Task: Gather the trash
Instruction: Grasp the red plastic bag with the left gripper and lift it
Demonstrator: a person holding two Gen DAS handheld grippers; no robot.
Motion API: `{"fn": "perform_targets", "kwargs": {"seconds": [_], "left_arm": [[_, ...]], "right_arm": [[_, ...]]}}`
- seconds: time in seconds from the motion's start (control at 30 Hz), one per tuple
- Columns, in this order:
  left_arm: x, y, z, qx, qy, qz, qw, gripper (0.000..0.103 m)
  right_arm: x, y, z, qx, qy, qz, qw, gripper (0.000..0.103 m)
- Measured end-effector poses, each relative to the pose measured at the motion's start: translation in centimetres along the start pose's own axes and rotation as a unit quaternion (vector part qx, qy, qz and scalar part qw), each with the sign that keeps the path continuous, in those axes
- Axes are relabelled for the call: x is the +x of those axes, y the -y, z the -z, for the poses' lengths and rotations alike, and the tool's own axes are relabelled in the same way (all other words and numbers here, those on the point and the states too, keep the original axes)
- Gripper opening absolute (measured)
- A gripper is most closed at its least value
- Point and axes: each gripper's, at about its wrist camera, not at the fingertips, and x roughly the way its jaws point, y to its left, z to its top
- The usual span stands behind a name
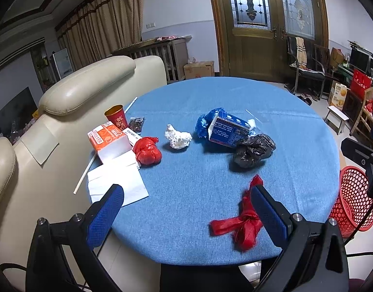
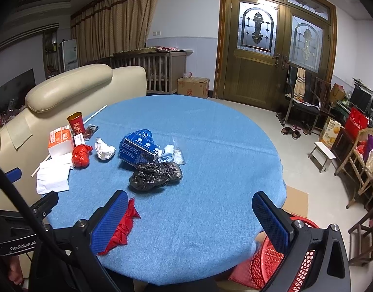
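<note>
Both grippers hover over the near edge of the round blue-cloth table (image 1: 210,102), jaws wide apart, nothing held. Left gripper (image 1: 186,209) sits beside the red knotted plastic strip (image 1: 237,223), right finger just touching/overlapping it in view. Right gripper (image 2: 190,215) has that strip by its left finger. Further back: crumpled black plastic bag (image 2: 156,174), blue carton (image 2: 139,149), white paper wad (image 2: 103,149), red balled bag (image 1: 147,153). Red mesh basket (image 1: 354,202) on the floor right of the table
</note>
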Motion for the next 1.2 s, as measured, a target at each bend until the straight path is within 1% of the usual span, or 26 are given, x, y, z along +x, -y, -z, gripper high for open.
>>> {"fn": "perform_targets", "kwargs": {"seconds": [0.17,0.27,0.4,0.47,0.53,0.57,0.6,0.63,0.7,0.73,0.8,0.87,0.9,0.97,1.07,1.1,1.13,1.2], "left_arm": [[0.7,-0.1,0.2,-0.002,-0.011,0.008,0.9999,0.103],[1.6,-0.2,0.5,-0.007,-0.030,0.023,0.9993,0.103],[3.3,-0.1,1.2,-0.011,-0.063,0.058,0.9962,0.103],[4.0,0.5,1.5,-0.004,-0.078,0.079,0.9938,0.103],[4.8,1.3,1.7,0.009,-0.094,0.109,0.9896,0.103],[5.4,1.8,1.8,0.013,-0.105,0.129,0.9861,0.103],[5.7,2.1,1.9,0.015,-0.112,0.141,0.9836,0.103],[6.5,2.5,2.1,0.017,-0.126,0.159,0.9791,0.103],[7.6,3.1,2.4,0.018,-0.146,0.173,0.9740,0.103],[8.1,3.3,2.5,0.018,-0.154,0.176,0.9721,0.103],[9.1,3.5,2.7,0.014,-0.166,0.180,0.9694,0.103],[10.1,3.5,2.9,0.007,-0.181,0.189,0.9652,0.094],[10.6,3.6,3.0,0.006,-0.190,0.195,0.9623,0.085],[11.1,3.7,3.3,0.006,-0.201,0.205,0.9579,0.075],[11.6,3.9,3.6,0.006,-0.208,0.224,0.9522,0.065],[11.6,4.0,3.6,0.006,-0.206,0.229,0.9512,0.057],[11.6,4.1,3.6,0.008,-0.205,0.236,0.9500,0.053],[11.7,4.1,3.5,0.008,-0.202,0.242,0.9491,0.050]], "right_arm": [[0.6,0.2,0.1,0.006,-0.009,-0.004,1.000,0.103],[1.3,0.4,0.2,0.011,-0.018,-0.011,1.000,0.103],[3.1,0.9,0.1,0.030,-0.040,-0.032,0.998,0.103],[4.1,1.2,0.0,0.041,-0.048,-0.039,0.997,0.103],[5.2,1.6,-0.1,0.052,-0.059,-0.049,0.996,0.103],[5.8,1.9,-0.2,0.059,-0.064,-0.059,0.994,0.103],[6.5,2.2,-0.3,0.066,-0.070,-0.074,0.993,0.103],[7.2,2.4,-0.4,0.072,-0.075,-0.087,0.991,0.103],[8.8,2.9,-0.4,0.090,-0.094,-0.113,0.985,0.103],[10.0,3.1,-0.5,0.102,-0.106,-0.130,0.981,0.103],[11.7,3.4,-0.7,0.119,-0.124,-0.150,0.974,0.103],[13.4,3.3,-0.9,0.129,-0.138,-0.169,0.967,0.103],[14.2,3.2,-1.0,0.134,-0.144,-0.180,0.964,0.103],[15.9,3.0,-1.3,0.147,-0.157,-0.199,0.956,0.103],[17.9,2.4,-1.6,0.166,-0.172,-0.220,0.946,0.103],[18.4,2.1,-1.8,0.169,-0.175,-0.225,0.944,0.102],[18.8,1.8,-2.0,0.169,-0.176,-0.226,0.943,0.099],[19.2,1.6,-2.1,0.170,-0.179,-0.228,0.942,0.099]]}}
